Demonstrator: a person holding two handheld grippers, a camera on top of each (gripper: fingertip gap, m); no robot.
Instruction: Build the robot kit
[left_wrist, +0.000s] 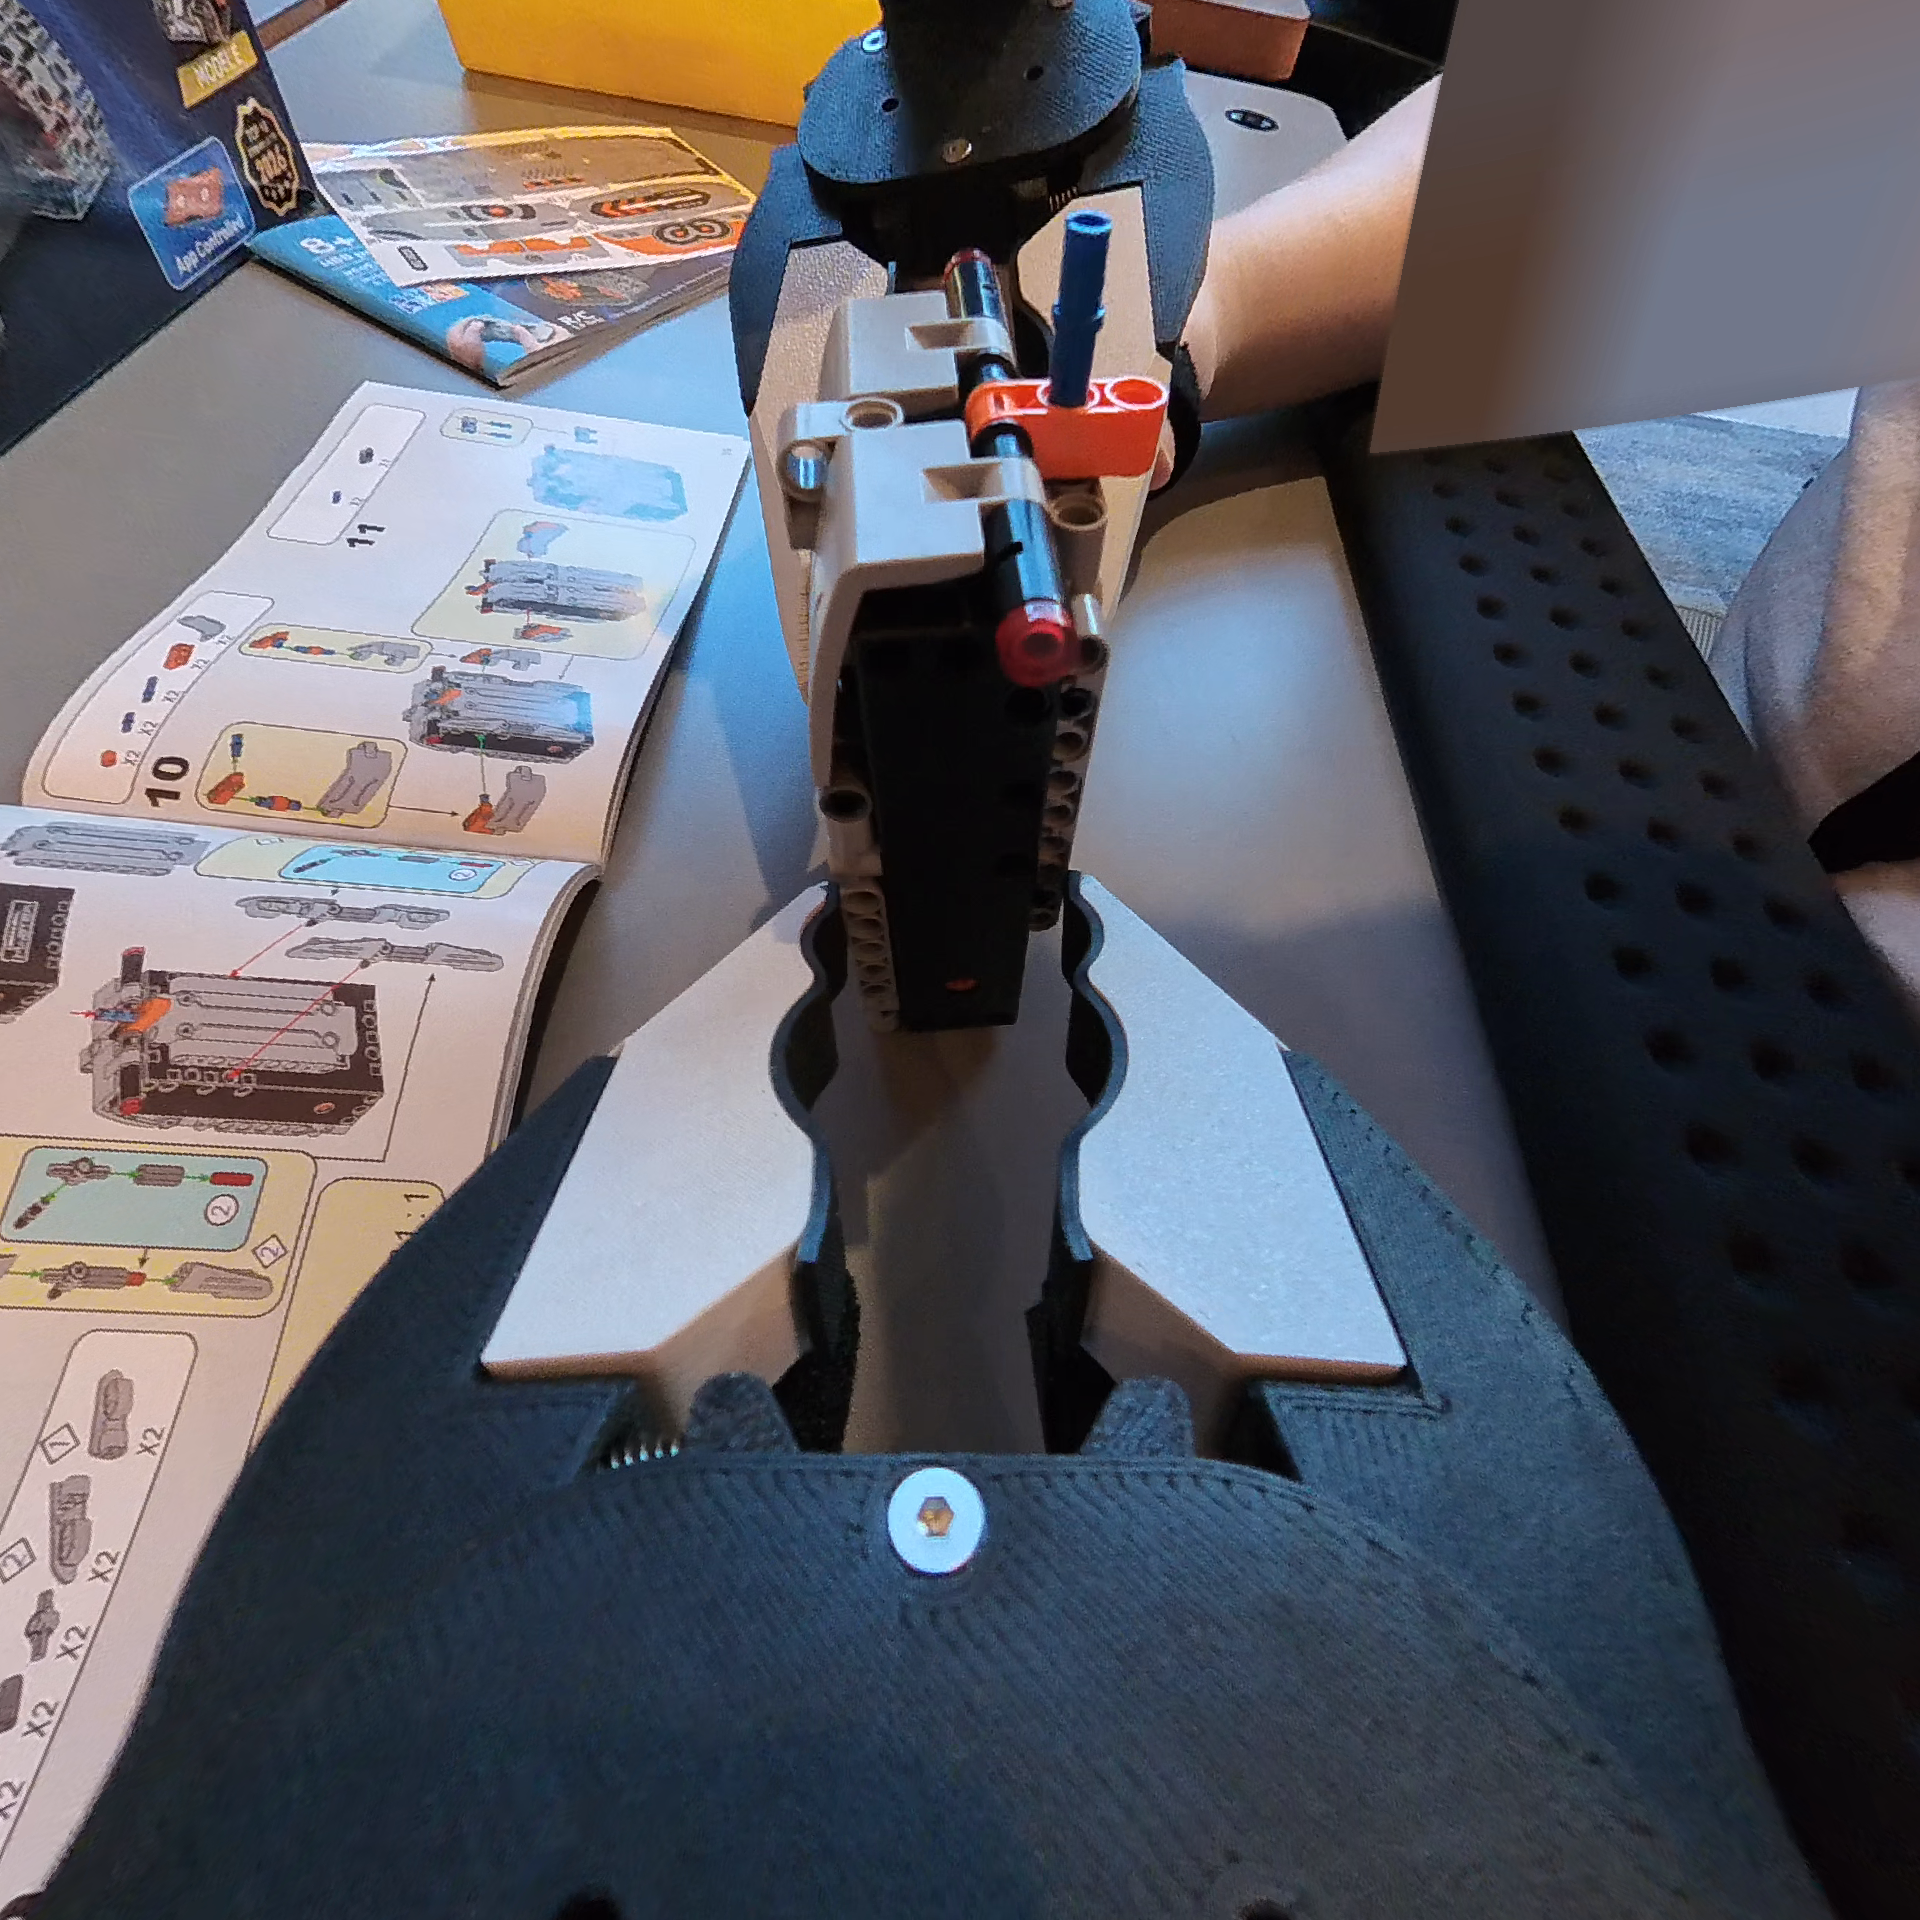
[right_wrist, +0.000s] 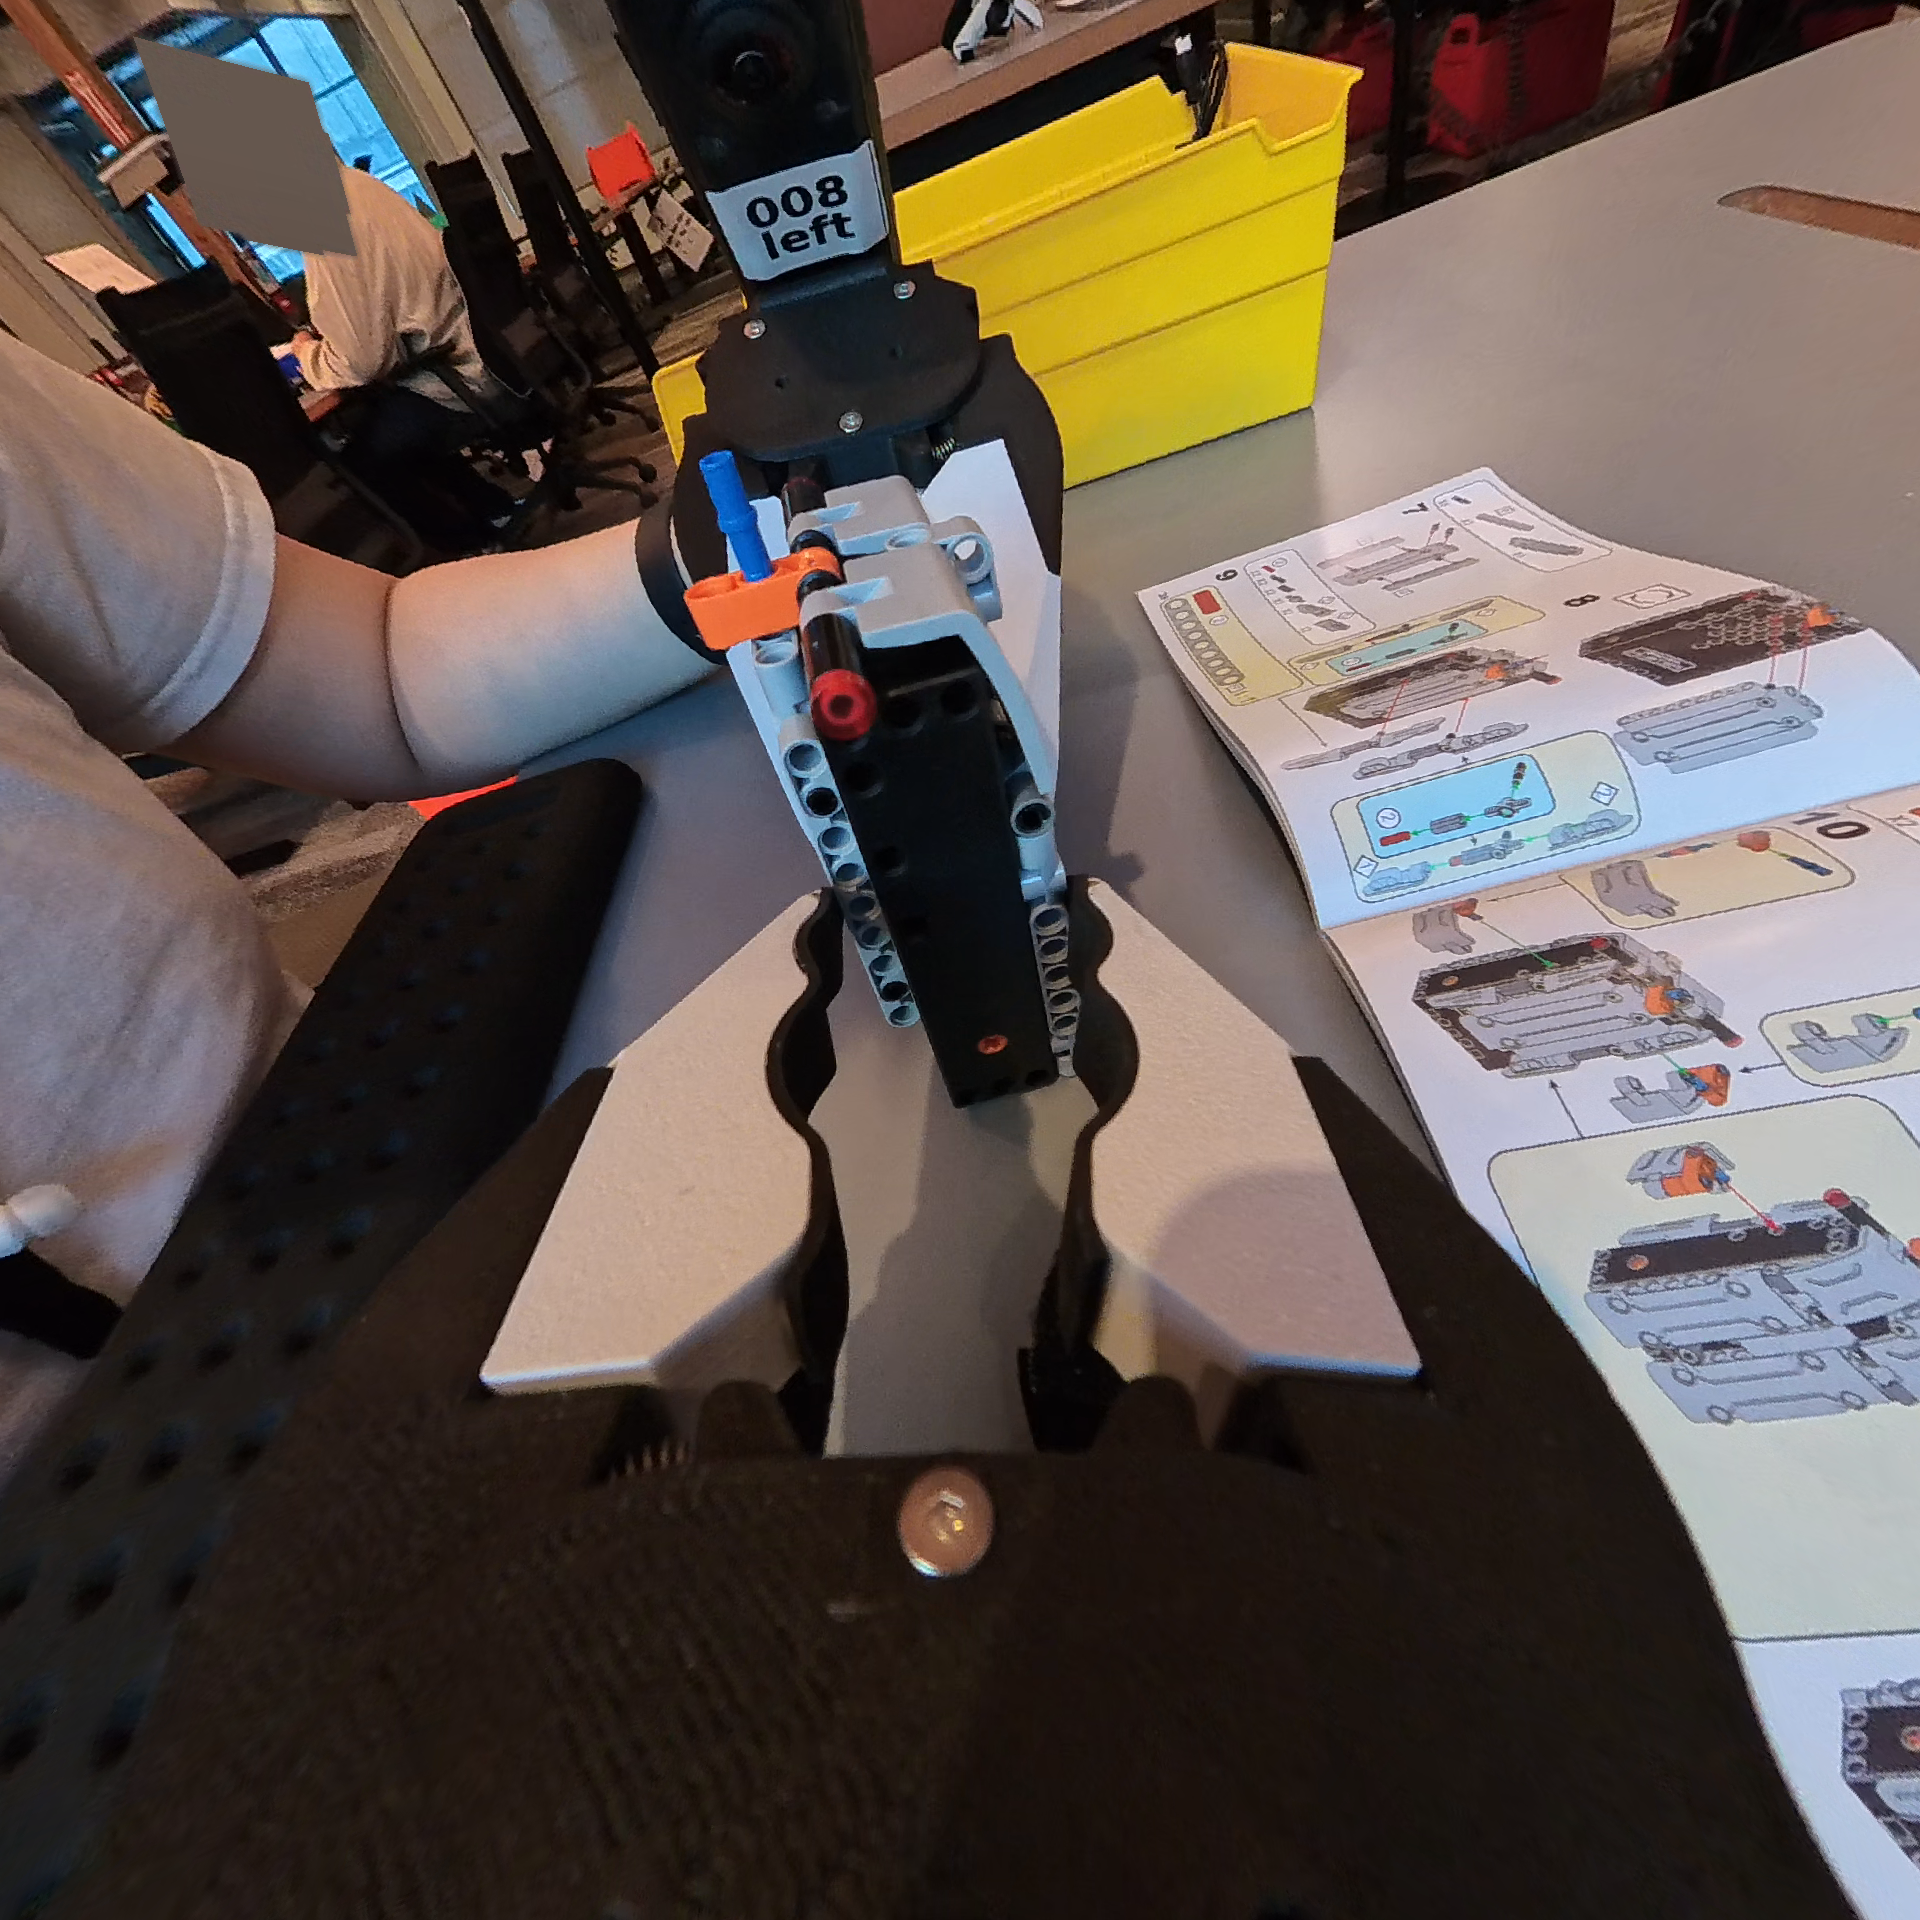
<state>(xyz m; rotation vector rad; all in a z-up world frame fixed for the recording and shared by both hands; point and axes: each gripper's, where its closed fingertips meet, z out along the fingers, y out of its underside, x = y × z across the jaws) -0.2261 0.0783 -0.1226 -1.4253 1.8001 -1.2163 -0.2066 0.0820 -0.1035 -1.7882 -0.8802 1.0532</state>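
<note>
Left gripper (left_wrist: 948, 940), right gripper (right_wrist: 951, 961) apparently clamp brick assembly (left_wrist: 940, 727).

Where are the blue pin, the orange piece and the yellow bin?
blue pin (left_wrist: 1075, 301), left wrist view, its shaft.
orange piece (left_wrist: 1070, 421), left wrist view, its flat face.
yellow bin (right_wrist: 1143, 270), right wrist view, its side wall.

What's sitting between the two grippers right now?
A black and grey brick assembly, clamped at opposite ends by the left gripper and right gripper; both wrist views show it.
</note>
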